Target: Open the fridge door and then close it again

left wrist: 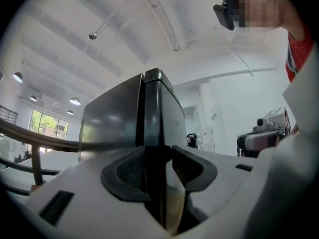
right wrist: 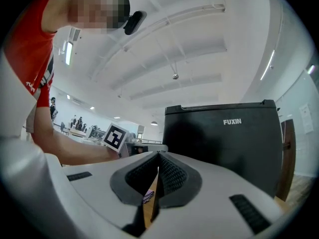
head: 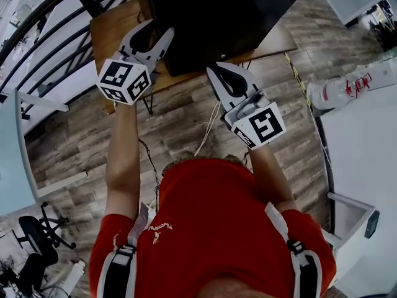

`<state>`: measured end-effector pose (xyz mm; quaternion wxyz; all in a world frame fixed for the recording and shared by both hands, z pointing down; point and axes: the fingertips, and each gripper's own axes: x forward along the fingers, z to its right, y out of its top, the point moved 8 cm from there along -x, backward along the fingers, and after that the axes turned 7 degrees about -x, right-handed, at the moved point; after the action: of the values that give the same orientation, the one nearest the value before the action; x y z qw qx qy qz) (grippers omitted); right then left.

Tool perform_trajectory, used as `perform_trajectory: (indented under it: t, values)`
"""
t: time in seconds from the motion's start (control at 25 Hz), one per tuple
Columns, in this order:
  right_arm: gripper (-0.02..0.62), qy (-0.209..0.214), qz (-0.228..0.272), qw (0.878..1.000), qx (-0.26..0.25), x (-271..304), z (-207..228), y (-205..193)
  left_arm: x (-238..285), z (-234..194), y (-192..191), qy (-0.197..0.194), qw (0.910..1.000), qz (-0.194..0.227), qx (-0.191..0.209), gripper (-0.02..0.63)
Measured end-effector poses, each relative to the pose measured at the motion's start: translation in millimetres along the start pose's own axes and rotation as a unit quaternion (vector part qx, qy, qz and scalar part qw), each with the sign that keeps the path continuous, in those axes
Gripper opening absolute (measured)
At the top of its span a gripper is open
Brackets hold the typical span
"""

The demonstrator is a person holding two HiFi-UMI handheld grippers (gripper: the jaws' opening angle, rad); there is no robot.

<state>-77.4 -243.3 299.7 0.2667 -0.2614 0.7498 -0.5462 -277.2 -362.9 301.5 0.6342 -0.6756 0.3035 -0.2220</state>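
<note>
A black fridge (head: 223, 17) marked FUXIN stands on a wooden table (head: 115, 23), its door flush against the body. My left gripper (head: 155, 30) is at the fridge's front left corner. In the left gripper view its jaws (left wrist: 158, 153) stand open with the door's vertical edge (left wrist: 152, 108) in the gap, and a sliver of space shows beside the right pad. My right gripper (head: 215, 69) hovers in front of the fridge's lower front, shut with nothing between its pads (right wrist: 158, 156). The fridge front (right wrist: 224, 143) fills that view's right side.
A black railing (head: 37, 36) curves along the left. A white surface with a white bottle (head: 347, 89) lies at the right. Cables (head: 208, 129) hang under the table over the wood floor. An office chair (head: 34, 234) stands at bottom left.
</note>
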Motion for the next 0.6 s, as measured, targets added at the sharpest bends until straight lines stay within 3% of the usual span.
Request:
perform_trajectory:
  t: [0.4, 0.6]
  values:
    - [0.025, 0.007, 0.0, 1.0, 0.005, -7.8, -4.1, 5.0, -4.2, 7.8, 1.2, 0.029, 0.9995, -0.009, 0.006, 0.164]
    - [0.025, 0.009, 0.001, 1.0, 0.008, -17.1, -1.5, 3.7, -16.6, 37.6, 0.2, 0.008, 0.9999, 0.003, 0.014, 0.15]
